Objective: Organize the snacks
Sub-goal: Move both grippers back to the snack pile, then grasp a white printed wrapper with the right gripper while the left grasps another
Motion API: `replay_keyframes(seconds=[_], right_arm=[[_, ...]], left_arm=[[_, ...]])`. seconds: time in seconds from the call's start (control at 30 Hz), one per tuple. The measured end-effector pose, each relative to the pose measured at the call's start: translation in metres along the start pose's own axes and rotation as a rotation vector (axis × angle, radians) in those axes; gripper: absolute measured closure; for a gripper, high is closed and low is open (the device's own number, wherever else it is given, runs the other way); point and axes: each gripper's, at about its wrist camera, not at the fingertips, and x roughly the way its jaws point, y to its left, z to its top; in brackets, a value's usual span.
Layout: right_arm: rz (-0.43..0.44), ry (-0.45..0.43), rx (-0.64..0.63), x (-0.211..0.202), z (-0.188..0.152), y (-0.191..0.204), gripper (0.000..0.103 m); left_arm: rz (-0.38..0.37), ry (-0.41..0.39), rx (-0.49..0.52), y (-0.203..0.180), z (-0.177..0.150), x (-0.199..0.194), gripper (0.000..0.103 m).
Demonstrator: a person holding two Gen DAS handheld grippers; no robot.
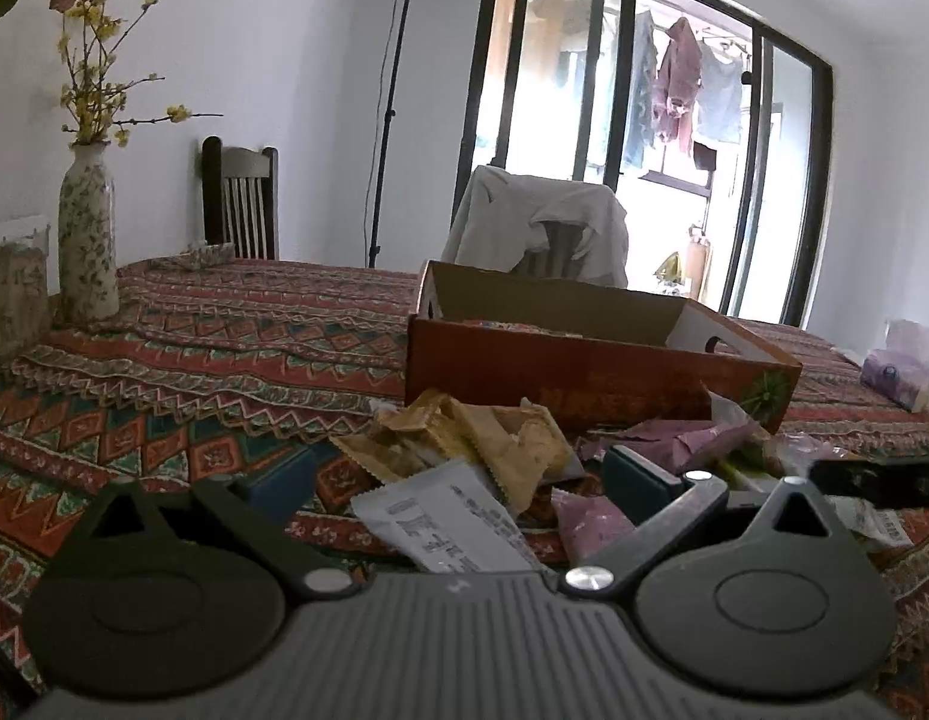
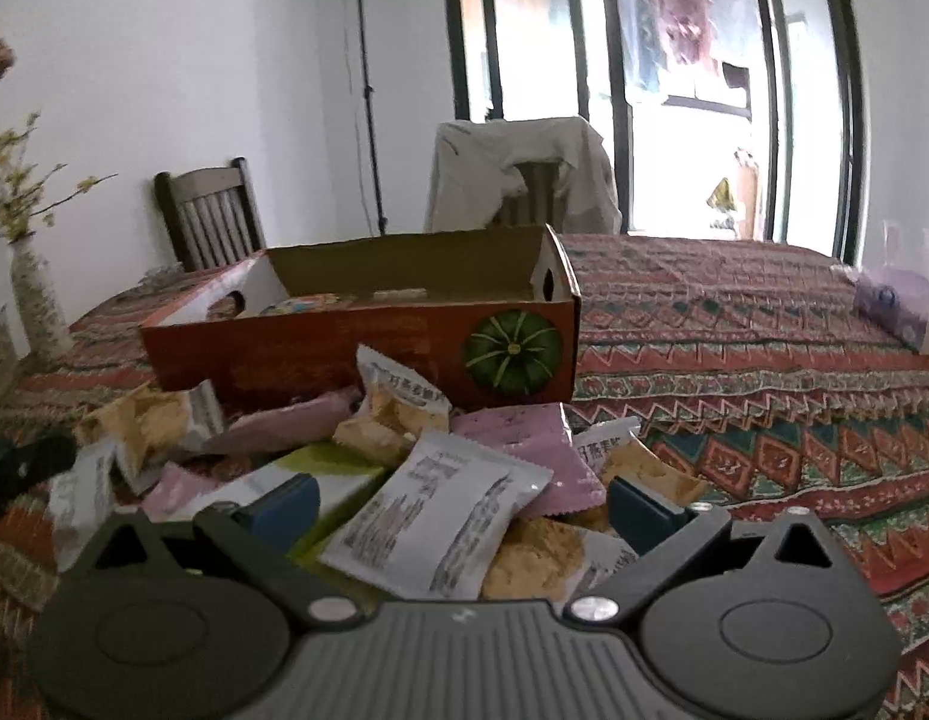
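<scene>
So my left gripper [image 1: 458,480] sits spread wide with nothing in it, a white packet [image 1: 446,516] lying flat right between the fingers, long axis running away from me toward the cardboard box [image 1: 560,378]. Tan and purple packets are heaped just past it, touching the box's front wall. Moving right, my right gripper [image 2: 461,507] is gaping and empty too, hanging over a white snack packet [image 2: 440,528] that tilts up to the right. Honestly I'd say the right one is nearer the thick of the pile, box straight ahead behind it.
</scene>
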Motion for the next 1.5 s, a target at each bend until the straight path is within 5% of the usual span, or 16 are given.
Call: replay_keyframes(seconds=[0.33, 0.73, 1.0, 1.5], right_arm=[[-0.05, 0.02, 0.008, 0.022, 0.0, 0.011, 0.01], [-0.041, 0.023, -0.02, 0.016, -0.009, 0.012, 0.046], [-0.007, 0.005, -0.018, 0.009, -0.012, 0.008, 0.059], [-0.009, -0.107, 0.001, -0.021, -0.014, -0.004, 0.061]], left_arm=[[-0.001, 0.005, -0.041, 0.007, 0.0, 0.001, 0.0], [0.007, 0.0, -0.049, 0.007, -0.001, 0.0, 0.0], [0.009, 0.0, -0.063, 0.008, -0.001, 0.0, 0.0], [0.027, 0.04, -0.077, 0.009, 0.002, 0.004, 0.0]])
